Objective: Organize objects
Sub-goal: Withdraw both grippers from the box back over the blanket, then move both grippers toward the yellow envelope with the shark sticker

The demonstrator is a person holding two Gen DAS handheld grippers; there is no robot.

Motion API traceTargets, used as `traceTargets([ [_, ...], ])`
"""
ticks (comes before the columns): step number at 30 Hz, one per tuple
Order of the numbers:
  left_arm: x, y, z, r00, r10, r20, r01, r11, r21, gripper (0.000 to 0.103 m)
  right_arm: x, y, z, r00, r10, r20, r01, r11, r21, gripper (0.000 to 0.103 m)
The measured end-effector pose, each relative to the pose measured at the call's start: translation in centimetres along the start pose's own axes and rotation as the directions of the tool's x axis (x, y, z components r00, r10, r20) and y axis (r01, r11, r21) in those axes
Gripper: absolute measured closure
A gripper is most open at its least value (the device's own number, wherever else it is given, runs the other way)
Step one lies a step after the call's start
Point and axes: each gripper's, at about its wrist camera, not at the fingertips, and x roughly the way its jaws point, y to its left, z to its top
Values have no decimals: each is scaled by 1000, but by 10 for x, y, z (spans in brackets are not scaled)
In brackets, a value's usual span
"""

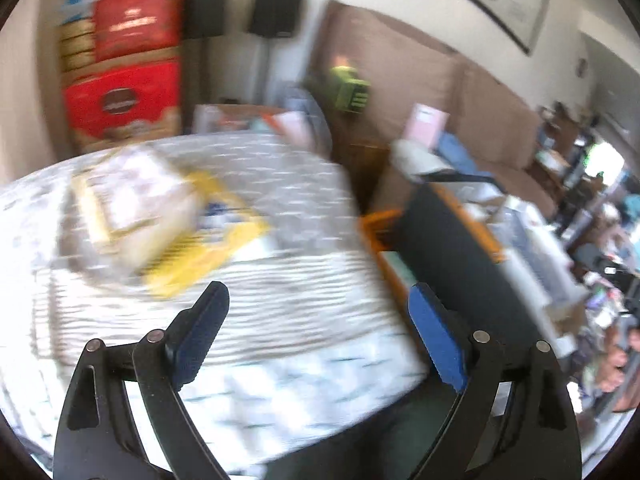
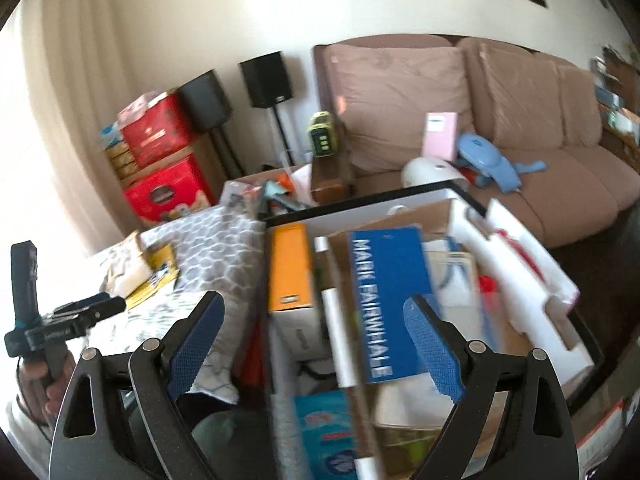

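My left gripper (image 1: 320, 300) is open and empty above a table with a grey-and-white patterned cloth (image 1: 256, 344). A blurred pale packet (image 1: 132, 204) lies on a yellow booklet (image 1: 208, 240) at the table's far left. My right gripper (image 2: 316, 308) is open and empty above a black-rimmed box (image 2: 400, 196) packed with items: a blue book (image 2: 384, 276), an orange box (image 2: 290, 268), a white tube (image 2: 340, 336), white foam (image 2: 528, 264). The left gripper (image 2: 80, 312) shows at the right wrist view's left edge, over the table.
Red cartons (image 2: 160, 160) are stacked by the wall, with two black speakers (image 2: 268, 78) on stands. A brown sofa (image 2: 520, 120) holds a pink box (image 2: 440, 134) and a blue toy (image 2: 488, 160). A green device (image 2: 322, 140) sits on a wooden stand.
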Motion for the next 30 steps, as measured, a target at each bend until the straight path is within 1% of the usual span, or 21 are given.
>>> traceTargets([
  [1, -2, 17, 0, 999, 41, 8, -41, 999, -26, 13, 5, 6, 0, 1000, 9, -7, -9, 1000, -10, 10],
  [3, -5, 50, -2, 996, 87, 7, -86, 992, -96, 13, 13, 16, -3, 999, 25, -24, -25, 999, -28, 10],
  [4, -7, 68, -3, 996, 93, 2, -91, 986, -143, 13, 18, 22, -4, 999, 29, -34, -31, 999, -42, 10],
  [7, -8, 104, -10, 997, 80, -2, -78, 965, -249, 13, 32, 37, -11, 998, 18, -57, -22, 997, -73, 10],
  [9, -6, 118, -17, 998, 70, -9, -69, 957, -281, 13, 40, 47, -17, 997, 23, -76, -30, 995, -97, 10],
  [11, 0, 128, -24, 998, 64, -22, -68, 953, -295, 13, 52, 59, -22, 993, 44, -109, -58, 990, -128, 10],
  [13, 9, 133, -23, 999, 40, -31, -47, 950, -309, 13, 67, 70, -29, 989, 60, -138, -80, 987, -142, 10],
  [14, 13, 134, -20, 999, 32, -33, -40, 952, -304, 13, 73, 75, -30, 988, 56, -142, -77, 986, -146, 8],
  [15, 17, 133, -13, 999, 33, -27, -40, 957, -286, 13, 77, 83, -31, 992, 32, -123, -53, 984, -168, 6],
  [16, 22, 133, -6, 998, 61, -22, -65, 962, -264, 13, 84, 91, -30, 989, 39, -140, -63, 982, -177, 7],
  [17, 27, 133, 1, 994, 105, -30, -109, 962, -251, 13, 90, 97, -28, 987, 46, -155, -73, 982, -175, 8],
  [18, 34, 136, 10, 979, 195, -55, -202, 948, -244, 17, 95, 107, -23, 990, 14, -140, -41, 980, -194, 10],
  [19, 37, 141, 16, 967, 246, -71, -256, 931, -258, 18, 97, 118, -19, 993, -19, -115, -8, 973, -229, 10],
  [20, 39, 145, 22, 966, 248, -70, -257, 926, -275, 18, 99, 128, -16, 995, -37, -97, 9, 963, -270, 10],
  [21, 40, 149, 26, 971, 230, -59, -238, 927, -289, 18, 104, 142, -11, 995, -37, -90, 7, 948, -318, 10],
  [22, 42, 152, 30, 974, 222, -46, -226, 928, -297, 18, 109, 151, -8, 995, -22, -92, -11, 941, -339, 10],
  [23, 45, 153, 33, 972, 228, -47, -232, 929, -289, 18, 114, 159, -4, 995, -2, -99, -33, 937, -348, 10],
  [24, 49, 153, 36, 969, 241, -55, -247, 931, -268, 18, 123, 167, 0, 993, 24, -116, -64, 934, -351, 10],
  [27, 57, 157, 39, 965, 257, -52, -262, 936, -233, 16, 153, 186, 9, 984, 60, -170, -116, 932, -343, 10],
  [29, 62, 167, 42, 958, 282, -52, -286, 927, -242, 16, 174, 198, 11, 975, 69, -210, -138, 933, -333, 14],
  [30, 65, 173, 43, 959, 280, -52, -284, 922, -262, 16, 183, 203, 11, 973, 64, -222, -137, 934, -329, 17],
])
